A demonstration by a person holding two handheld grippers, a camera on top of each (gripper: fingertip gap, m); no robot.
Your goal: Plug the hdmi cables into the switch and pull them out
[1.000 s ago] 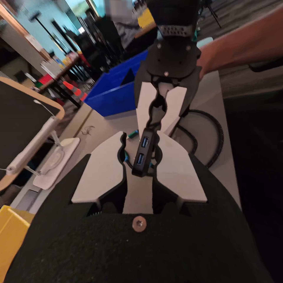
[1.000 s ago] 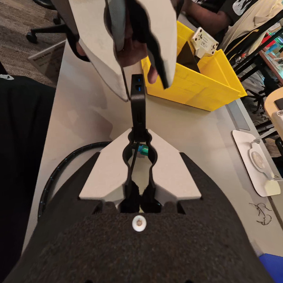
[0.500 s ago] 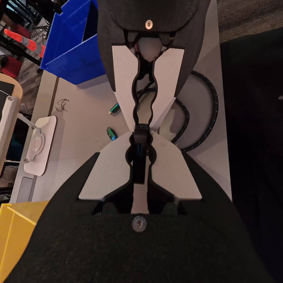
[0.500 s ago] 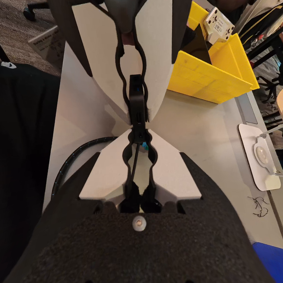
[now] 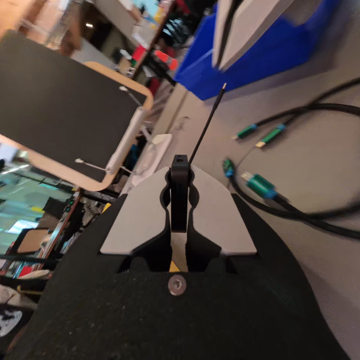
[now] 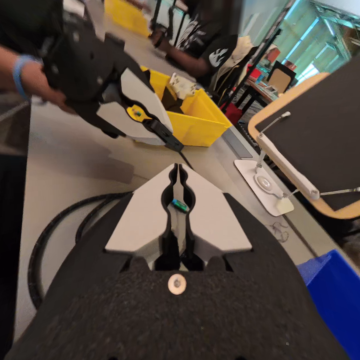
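My left gripper (image 5: pixel 179 169) is shut on the black switch (image 5: pixel 179 187), held edge-up above the table; it also shows in the right wrist view (image 6: pixel 163 134). The switch's thin black lead (image 5: pixel 206 124) sticks out stiffly toward the right gripper (image 5: pixel 220 66), and its tip hangs free. My right gripper (image 6: pixel 178 165) is shut and empty, a short way from the switch. Several green HDMI plugs (image 5: pixel 260 187) on thick black cables (image 5: pixel 311 216) lie on the grey table (image 5: pixel 292 165), to the right of the switch. One plug shows between the right fingers (image 6: pixel 180 205).
A blue bin (image 5: pixel 272 64) stands at the table's far end and a yellow bin (image 6: pixel 194 124) behind the left gripper. A black board on a white stand (image 6: pixel 272 167) lines one table edge. A cable loop (image 6: pixel 44 229) lies at the left. A person sits beyond the yellow bin. About 9 cm separates my left fingertips from my right.
My right gripper has let go of the switch and drawn back. My left gripper now holds the switch alone and has swung it away and tilted it.
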